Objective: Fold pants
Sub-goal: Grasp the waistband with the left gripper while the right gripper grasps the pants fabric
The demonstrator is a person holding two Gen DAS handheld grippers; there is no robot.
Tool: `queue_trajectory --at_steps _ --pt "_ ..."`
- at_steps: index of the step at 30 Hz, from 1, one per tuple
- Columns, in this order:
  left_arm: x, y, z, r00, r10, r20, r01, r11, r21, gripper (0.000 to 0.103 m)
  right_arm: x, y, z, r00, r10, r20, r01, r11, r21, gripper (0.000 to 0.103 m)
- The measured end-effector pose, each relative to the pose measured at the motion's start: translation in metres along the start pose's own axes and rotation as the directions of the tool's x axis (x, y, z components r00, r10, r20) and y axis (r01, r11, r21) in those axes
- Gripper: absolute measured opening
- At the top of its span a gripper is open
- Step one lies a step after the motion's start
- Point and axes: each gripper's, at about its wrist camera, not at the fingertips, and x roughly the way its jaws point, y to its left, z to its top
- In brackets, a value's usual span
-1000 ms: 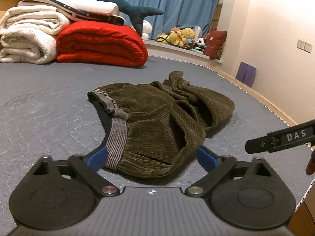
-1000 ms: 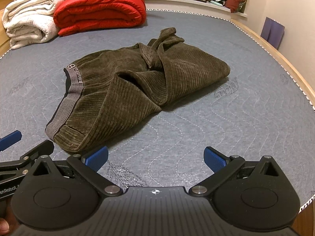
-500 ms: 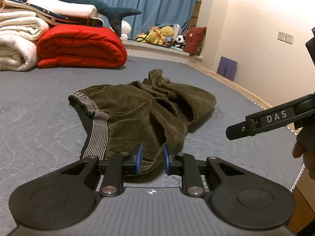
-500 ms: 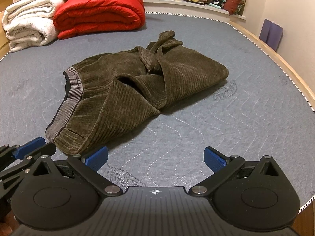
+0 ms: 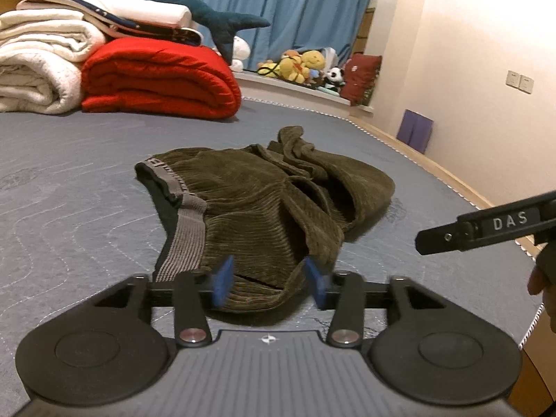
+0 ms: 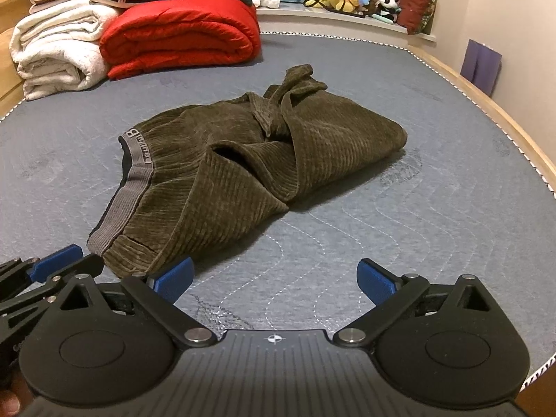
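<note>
Olive corduroy pants (image 5: 264, 201) with a grey elastic waistband (image 5: 184, 236) lie crumpled on the grey quilted mattress (image 5: 69, 187). My left gripper (image 5: 268, 279) is at the near corner of the pants, by the waistband's end. Its jaws are opening, the fabric's near edge lies between the blue pads (image 5: 221, 279), and they do not press on it. In the right wrist view the same pants (image 6: 243, 160) lie ahead and to the left. My right gripper (image 6: 274, 278) hovers open over bare mattress (image 6: 382, 208), nothing between its fingers.
Folded white blankets (image 5: 38, 76) and a red quilt (image 5: 156, 80) are stacked at the far left, with a plush shark (image 5: 194, 10) on top. Soft toys (image 5: 302, 66) line the window ledge. The mattress's wooden edge (image 6: 504, 118) runs along the right, near the wall.
The left gripper's jaws went from wide open to nearly shut at the pants' near corner, then came partly apart again. The right gripper stayed open and still.
</note>
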Motion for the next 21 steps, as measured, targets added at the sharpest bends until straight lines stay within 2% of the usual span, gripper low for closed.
queue_trajectory --at_steps 6,13,15,16,18,20,21 --pt "-0.003 -0.003 0.0 1.0 0.006 0.027 -0.007 1.0 0.008 0.054 0.001 0.0 0.0 1.0 0.0 -0.007 0.0 1.0 0.006 0.1" --pt "-0.002 -0.006 -0.003 0.996 0.053 0.068 -0.055 0.998 0.016 0.054 0.002 0.0 0.0 1.0 -0.002 -0.002 0.002 1.0 0.003 0.1" --pt "-0.002 -0.004 -0.004 0.996 0.058 0.069 -0.058 0.998 0.007 0.053 0.002 0.002 0.0 1.0 -0.005 0.006 0.005 1.0 -0.004 0.096" --pt "-0.002 -0.003 -0.004 0.996 0.058 0.066 -0.058 0.998 0.0 0.052 0.002 0.002 0.0 1.0 -0.005 0.009 0.005 1.0 -0.006 0.09" --pt "-0.001 0.002 -0.003 0.998 0.034 0.047 -0.033 0.999 -0.02 0.044 0.002 0.003 0.0 1.0 0.0 0.014 0.0 1.0 -0.003 0.082" --pt "-0.002 0.009 -0.001 0.999 0.01 0.035 -0.009 0.999 -0.038 0.015 0.001 0.005 0.002 1.0 0.01 0.026 -0.01 1.0 0.005 0.073" --pt "-0.003 0.012 0.0 0.999 0.017 0.035 -0.016 0.999 -0.041 0.01 0.001 0.006 0.004 0.999 0.013 0.036 -0.013 1.0 0.006 0.071"
